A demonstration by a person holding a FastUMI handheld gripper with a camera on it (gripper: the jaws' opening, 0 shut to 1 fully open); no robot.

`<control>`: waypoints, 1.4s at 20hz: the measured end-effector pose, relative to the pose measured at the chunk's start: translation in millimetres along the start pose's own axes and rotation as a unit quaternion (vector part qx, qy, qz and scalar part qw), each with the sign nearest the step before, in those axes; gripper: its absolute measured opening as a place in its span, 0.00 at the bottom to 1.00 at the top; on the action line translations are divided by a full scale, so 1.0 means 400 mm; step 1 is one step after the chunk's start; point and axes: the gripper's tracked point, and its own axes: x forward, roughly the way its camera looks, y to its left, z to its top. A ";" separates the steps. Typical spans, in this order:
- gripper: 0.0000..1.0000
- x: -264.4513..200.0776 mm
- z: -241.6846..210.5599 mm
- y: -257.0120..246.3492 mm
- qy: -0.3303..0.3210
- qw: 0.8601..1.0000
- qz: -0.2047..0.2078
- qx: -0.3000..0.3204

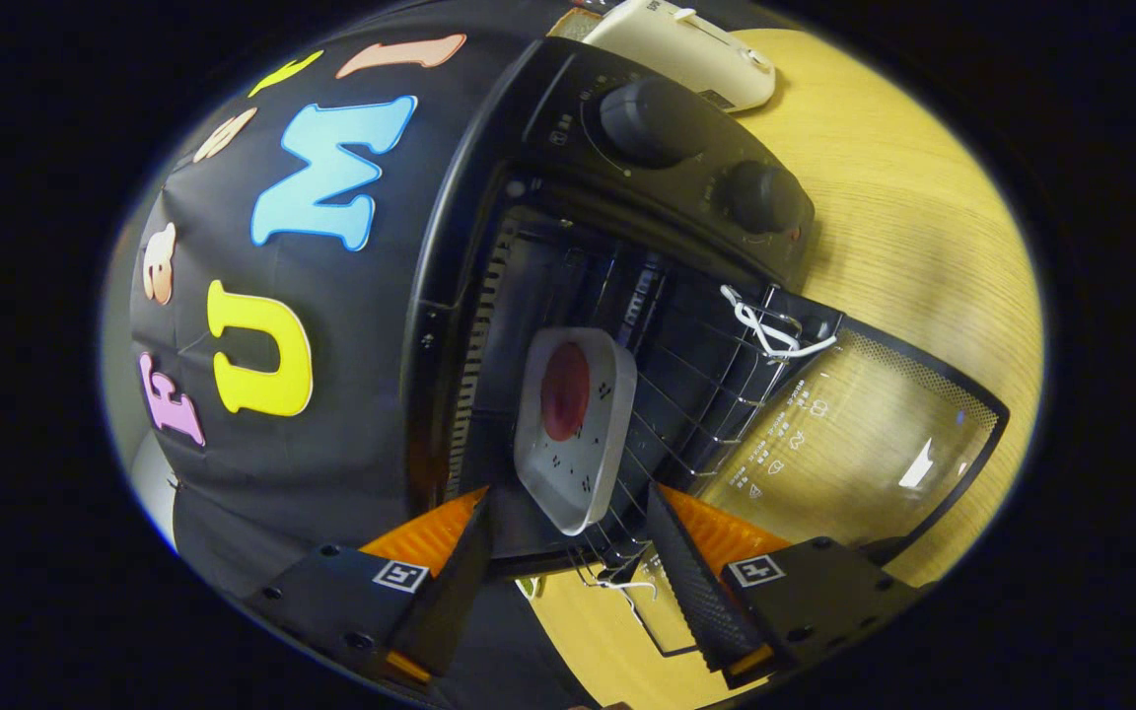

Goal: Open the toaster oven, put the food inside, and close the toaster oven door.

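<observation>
Cream appliance point(686, 49) beyond oven, light wood tabletop point(923, 227), white cord point(775, 330)

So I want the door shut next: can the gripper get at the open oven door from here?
Probably yes. The gripper is open, its fingers apart near the plate on the rack, and the glass door hangs open beside them with nothing in between.

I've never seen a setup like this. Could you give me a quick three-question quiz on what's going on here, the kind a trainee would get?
1. True or false: the toaster oven door is closed.
2. Where is the white plate with the red food? A) on the table B) on the wire rack C) on top of the oven
3. Fill in: the gripper fingers are ____.

Key: 1 false; 2 B; 3 open.
</observation>
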 end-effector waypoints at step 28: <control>0.98 -0.330 -0.111 -0.280 0.095 0.774 -0.227 -0.583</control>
